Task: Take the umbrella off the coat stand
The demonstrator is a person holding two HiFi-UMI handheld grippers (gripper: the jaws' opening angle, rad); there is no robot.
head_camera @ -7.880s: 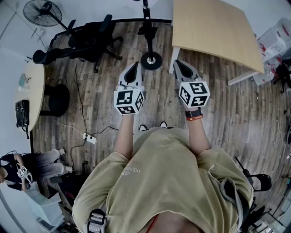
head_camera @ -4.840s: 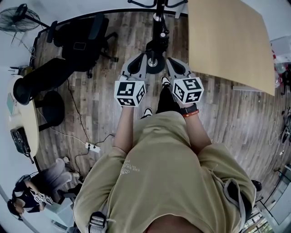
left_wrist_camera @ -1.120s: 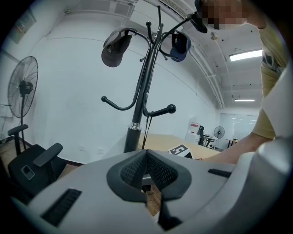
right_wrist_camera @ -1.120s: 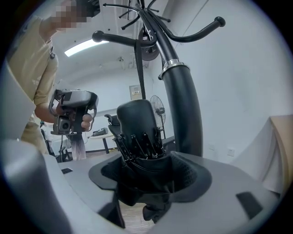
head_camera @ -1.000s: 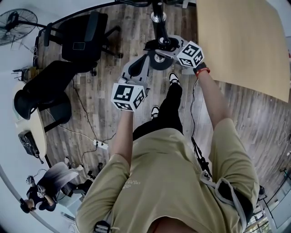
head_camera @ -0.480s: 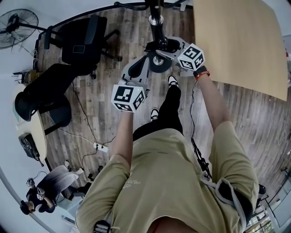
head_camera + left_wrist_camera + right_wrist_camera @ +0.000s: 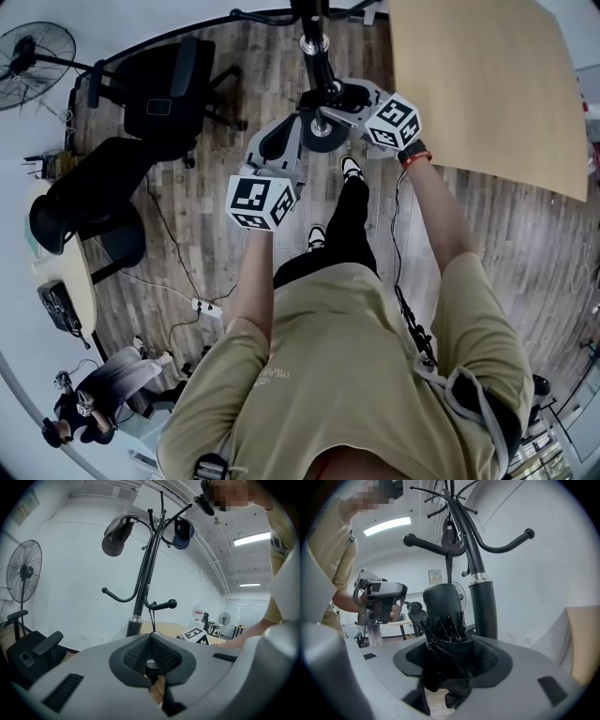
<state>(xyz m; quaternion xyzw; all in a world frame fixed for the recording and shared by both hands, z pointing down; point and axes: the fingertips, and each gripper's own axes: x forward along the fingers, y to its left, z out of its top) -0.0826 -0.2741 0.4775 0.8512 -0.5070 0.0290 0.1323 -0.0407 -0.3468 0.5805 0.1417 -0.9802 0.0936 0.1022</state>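
As right arm stretches to 12 o'clock, right gripper [image 7: 330, 97] jaws, just closing, clamp umbrella [image 7: 443, 620] at coat stand [image 7: 480, 550]; left gripper [image 7: 284, 131] nearer body, jaws together, empty.

The umbrella [image 7: 446, 620] is of black matt cloth in soft creases, with thin dark metal rib ends that glint a little. Its rounded top looks like smooth plastic. The coat stand [image 7: 474, 545] is a black metal tube with a light gloss, and it carries a bright chromed ring [image 7: 477, 578]. The right gripper [image 7: 452, 665] and the left gripper [image 7: 150, 639] have shells of grey matt plastic. Their fingers [image 7: 165, 656] carry dark pads with a fine rough grid. The floor [image 7: 216, 234] is of wood planks with visible grain. The surface [image 7: 478, 84] is pale, smooth, matt wood. The person's shirt [image 7: 347, 375] is beige cloth.
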